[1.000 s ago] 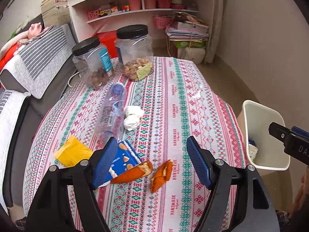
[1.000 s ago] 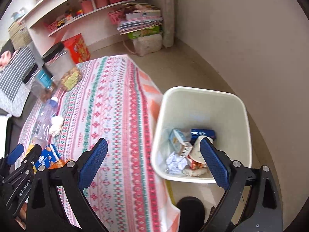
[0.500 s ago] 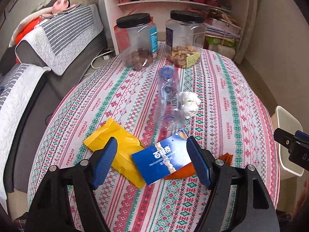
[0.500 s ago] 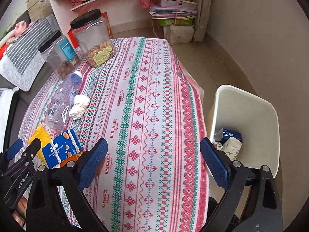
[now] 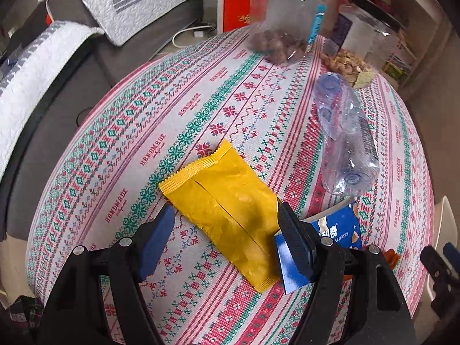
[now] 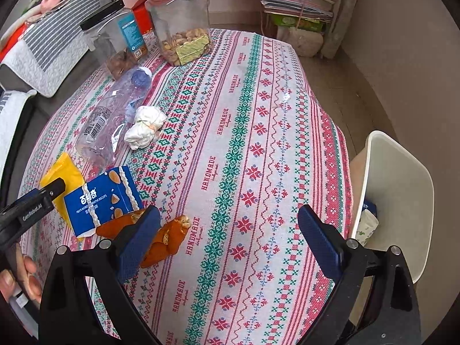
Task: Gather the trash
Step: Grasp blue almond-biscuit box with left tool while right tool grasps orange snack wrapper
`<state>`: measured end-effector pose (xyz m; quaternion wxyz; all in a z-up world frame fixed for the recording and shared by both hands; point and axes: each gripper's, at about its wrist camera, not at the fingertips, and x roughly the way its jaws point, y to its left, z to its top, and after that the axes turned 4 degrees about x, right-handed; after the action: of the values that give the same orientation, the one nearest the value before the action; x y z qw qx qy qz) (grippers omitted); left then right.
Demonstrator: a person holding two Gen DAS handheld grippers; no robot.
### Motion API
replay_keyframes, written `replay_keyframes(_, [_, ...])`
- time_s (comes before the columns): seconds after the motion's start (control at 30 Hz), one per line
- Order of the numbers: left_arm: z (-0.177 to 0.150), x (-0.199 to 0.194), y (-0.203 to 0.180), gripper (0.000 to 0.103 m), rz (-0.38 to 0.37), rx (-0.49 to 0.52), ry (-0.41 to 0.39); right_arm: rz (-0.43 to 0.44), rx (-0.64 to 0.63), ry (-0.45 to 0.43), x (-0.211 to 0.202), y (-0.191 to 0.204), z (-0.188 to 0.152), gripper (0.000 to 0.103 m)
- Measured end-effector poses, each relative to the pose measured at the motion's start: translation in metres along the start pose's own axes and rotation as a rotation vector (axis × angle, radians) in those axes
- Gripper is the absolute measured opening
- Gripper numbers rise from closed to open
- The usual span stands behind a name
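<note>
We see left fingers point(image 5: 225, 231) spread over a crinkled yellow foil pouch point(image 5: 227, 210); right fingers point(image 6: 228, 243) spread above the woven patterned worktop point(image 6: 258, 143), orange peel point(image 6: 169, 237) beside.

Left gripper point(image 5: 225, 240): black frame, blue ribbed pads, silver screws.
Right gripper point(image 6: 228, 243): same build.

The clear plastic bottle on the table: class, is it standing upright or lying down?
Lying down. The plastic bottle rests on its side on the tablecloth, its blue cap pointing toward the jars.
</note>
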<state>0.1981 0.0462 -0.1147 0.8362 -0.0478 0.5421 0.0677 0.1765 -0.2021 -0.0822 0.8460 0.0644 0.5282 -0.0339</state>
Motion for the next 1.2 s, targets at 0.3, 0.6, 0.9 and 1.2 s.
replay_keyframes(0.3, [0.014, 0.03, -0.018, 0.074, -0.041, -0.058, 0.068, 0.014, 0.005, 0.037, 0.007, -0.008, 0.002, 0.093])
replay_keyframes(0.6, [0.014, -0.012, -0.037, 0.001, -0.113, 0.166, -0.044, 0.037, -0.026, 0.05, 0.01, 0.01, 0.003, 0.093])
replay_keyframes(0.9, [0.013, -0.043, -0.006, 0.001, -0.147, 0.214, -0.055, 0.062, -0.097, 0.063, 0.014, 0.041, -0.003, 0.093])
replay_keyframes(1.2, [-0.01, -0.015, -0.055, 0.073, -0.181, 0.374, 0.059, -0.019, 0.001, 0.073, 0.015, -0.008, -0.001, 0.093])
